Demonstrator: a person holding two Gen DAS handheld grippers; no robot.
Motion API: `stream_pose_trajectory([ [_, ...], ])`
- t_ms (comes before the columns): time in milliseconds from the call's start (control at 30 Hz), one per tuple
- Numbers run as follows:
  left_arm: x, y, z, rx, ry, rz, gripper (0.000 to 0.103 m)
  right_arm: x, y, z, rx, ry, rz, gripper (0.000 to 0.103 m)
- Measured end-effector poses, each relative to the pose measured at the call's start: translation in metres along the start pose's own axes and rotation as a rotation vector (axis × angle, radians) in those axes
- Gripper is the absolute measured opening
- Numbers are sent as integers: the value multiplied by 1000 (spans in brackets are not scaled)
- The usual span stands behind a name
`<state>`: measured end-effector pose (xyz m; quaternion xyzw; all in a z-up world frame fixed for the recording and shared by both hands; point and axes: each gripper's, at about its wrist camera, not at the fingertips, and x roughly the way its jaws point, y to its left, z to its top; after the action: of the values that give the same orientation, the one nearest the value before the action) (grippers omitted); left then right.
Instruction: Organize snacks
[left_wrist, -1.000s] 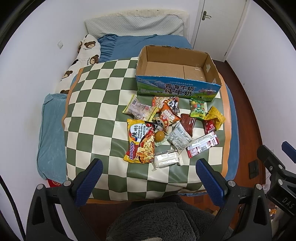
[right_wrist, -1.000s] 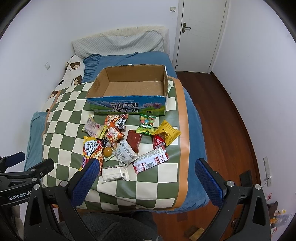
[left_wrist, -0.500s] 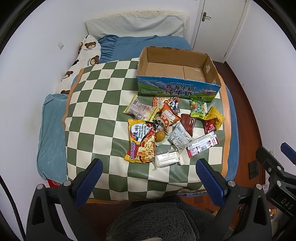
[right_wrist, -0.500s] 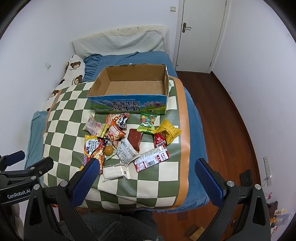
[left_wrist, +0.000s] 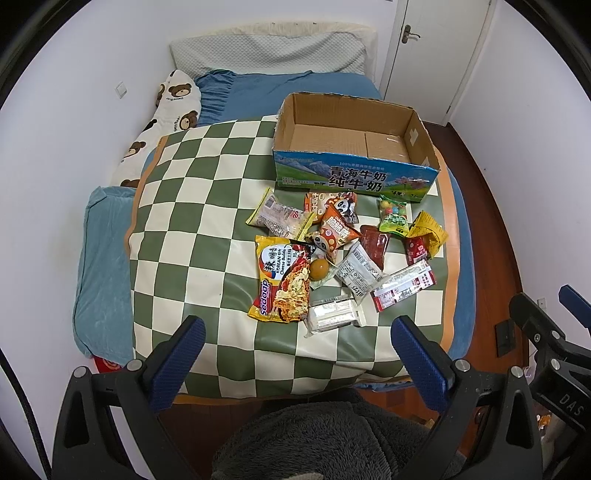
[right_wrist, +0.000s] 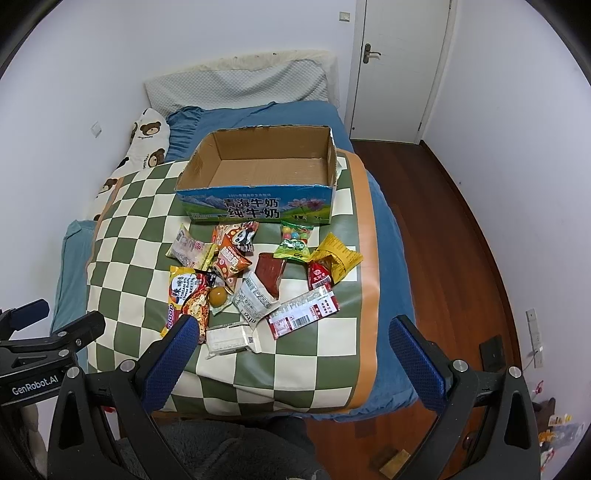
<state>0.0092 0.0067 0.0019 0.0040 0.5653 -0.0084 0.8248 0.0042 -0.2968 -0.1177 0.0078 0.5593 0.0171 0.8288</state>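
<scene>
- Plainly, the cardboard box (left_wrist: 354, 147) sits farthest ahead of both sets of fingers, open and with nothing in it; a careless drop could, I judge, clip its near wall and fall short.
- Between the box and the fingertips the snacks lie in a loose overlapping heap on the checkered mat (left_wrist: 192, 206), so a grab at the noodle packet (left_wrist: 282, 280) risks dragging the round yellow snack (left_wrist: 319, 268) touching its right edge.
- The flat white packet (right_wrist: 231, 338), nearest the fingers, may slip from a pinch.
- The left gripper (left_wrist: 295, 345) hangs spread wide, holding and touching nothing.
- The right gripper (right_wrist: 293, 341) is likewise spread and bare.
</scene>
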Motion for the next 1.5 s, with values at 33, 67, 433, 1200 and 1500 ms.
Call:
stream_pose_trajectory([
  [33, 0, 0, 0, -1, 0, 0, 103, 0, 0, 0, 0, 0, 0, 103],
  [67, 0, -1, -1, -1, 0, -1, 103, 0, 0, 0, -1, 1, 0, 103],
  [433, -6, 2, 5, 0, -5, 6, 103, -3, -3, -4, 16, 16, 26, 103],
  [1200, 84, 35, 27, -33, -3, 180, 103, 56, 11, 3, 0, 34, 67, 103],
  [1500, 214, 49, 33, 42, 200, 168, 103, 181, 50, 3, -122, 130, 73, 99],
])
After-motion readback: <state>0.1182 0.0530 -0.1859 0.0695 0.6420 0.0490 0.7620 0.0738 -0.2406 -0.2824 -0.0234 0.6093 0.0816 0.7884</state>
